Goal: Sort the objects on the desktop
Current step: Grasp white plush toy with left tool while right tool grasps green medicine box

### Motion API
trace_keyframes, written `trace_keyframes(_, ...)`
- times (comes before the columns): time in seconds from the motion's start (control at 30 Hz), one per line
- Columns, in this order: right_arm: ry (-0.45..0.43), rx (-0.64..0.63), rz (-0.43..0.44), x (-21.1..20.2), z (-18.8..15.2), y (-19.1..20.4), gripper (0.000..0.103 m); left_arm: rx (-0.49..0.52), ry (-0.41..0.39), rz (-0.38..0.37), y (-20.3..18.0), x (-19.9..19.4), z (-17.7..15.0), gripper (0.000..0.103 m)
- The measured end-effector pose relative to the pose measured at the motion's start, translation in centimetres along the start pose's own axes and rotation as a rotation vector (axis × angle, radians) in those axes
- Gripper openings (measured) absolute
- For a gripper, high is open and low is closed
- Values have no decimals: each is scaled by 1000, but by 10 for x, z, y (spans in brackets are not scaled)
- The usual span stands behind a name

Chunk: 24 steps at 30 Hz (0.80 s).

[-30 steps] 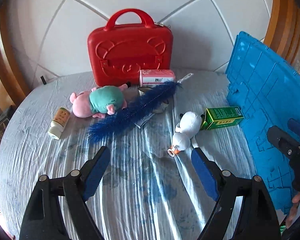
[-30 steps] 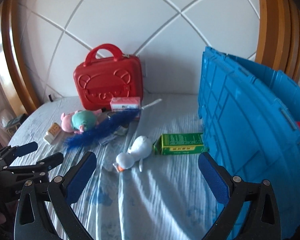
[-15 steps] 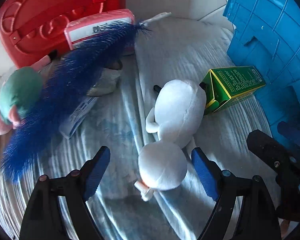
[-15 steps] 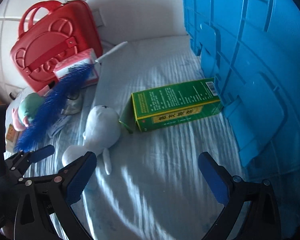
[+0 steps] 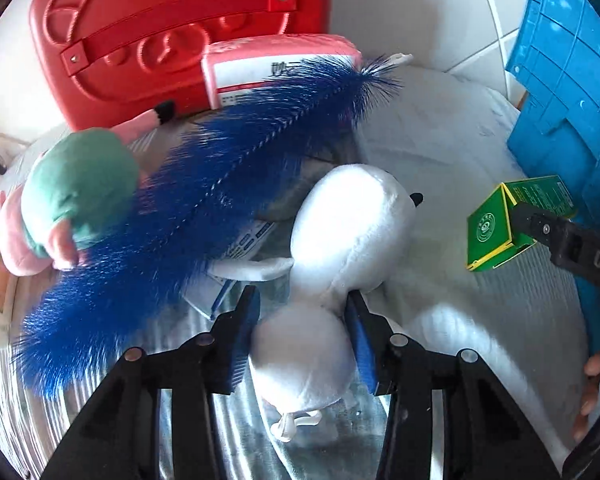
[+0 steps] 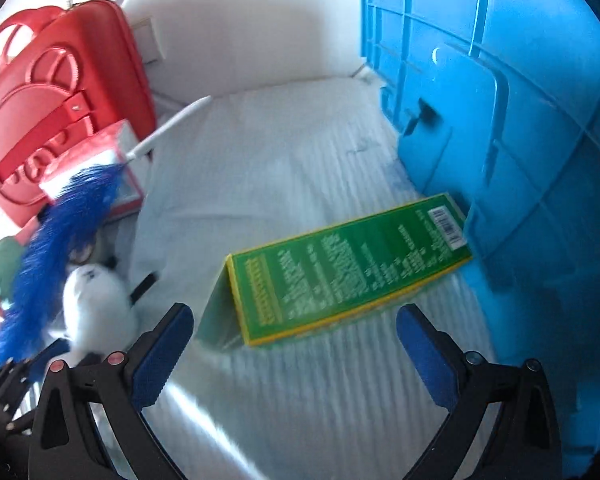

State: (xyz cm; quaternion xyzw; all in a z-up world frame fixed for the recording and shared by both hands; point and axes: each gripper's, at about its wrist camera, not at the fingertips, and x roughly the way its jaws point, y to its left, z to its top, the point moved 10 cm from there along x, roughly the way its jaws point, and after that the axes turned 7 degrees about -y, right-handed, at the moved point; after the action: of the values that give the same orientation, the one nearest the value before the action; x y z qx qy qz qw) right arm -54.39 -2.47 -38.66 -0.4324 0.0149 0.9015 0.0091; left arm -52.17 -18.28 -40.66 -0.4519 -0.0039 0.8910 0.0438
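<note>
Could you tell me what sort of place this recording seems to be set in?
Probably a bedroom at home: the objects lie on a wrinkled pale sheet against a padded white headboard, with soft toys like the white plush scattered around.

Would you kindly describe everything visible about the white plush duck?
The white plush duck is a soft, fuzzy toy with a rounded body, a smaller round head, a floppy wing, a small black tail tip and pale feet. It lies flat on the wrinkled cloth, head toward the camera. The left gripper is closing around its neck, with the blue pads pressing its sides. The blue bottle brush lies just beside it.
</note>
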Motion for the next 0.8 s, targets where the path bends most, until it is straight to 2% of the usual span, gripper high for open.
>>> trace_keyframes(0.07, 17, 25, -30, 6, -1, -7, 103, 7, -1, -1, -5, 1, -2, 43)
trace_keyframes(0.2, 36, 71, -20, 17, -3, -8, 103, -6, 3, -24, -15, 6, 2, 43)
trace_keyframes(0.5, -53, 197, -25, 7, 27, -7, 103, -42, -24, -24, -16, 40, 41, 43)
trace_keyframes(0.6, -56, 152, -117, 19, 33, -9, 103, -44, -19, -46, -26, 56, 55, 43)
trace_keyframes(0.63, -41, 135, -143, 27, 33, -9, 103, -41, -18, -47, -29, 60, 59, 43)
trace_keyframes(0.67, 14, 132, -144, 40, 26, -9, 103, -35, -17, -51, -32, 64, 62, 43)
trace_keyframes(0.73, 123, 176, -99, 62, 6, -11, 103, -13, -13, -46, -39, 69, 67, 43)
trace_keyframes(0.8, 72, 151, -109, 65, 1, -16, 102, 5, -9, -54, -44, 71, 66, 40)
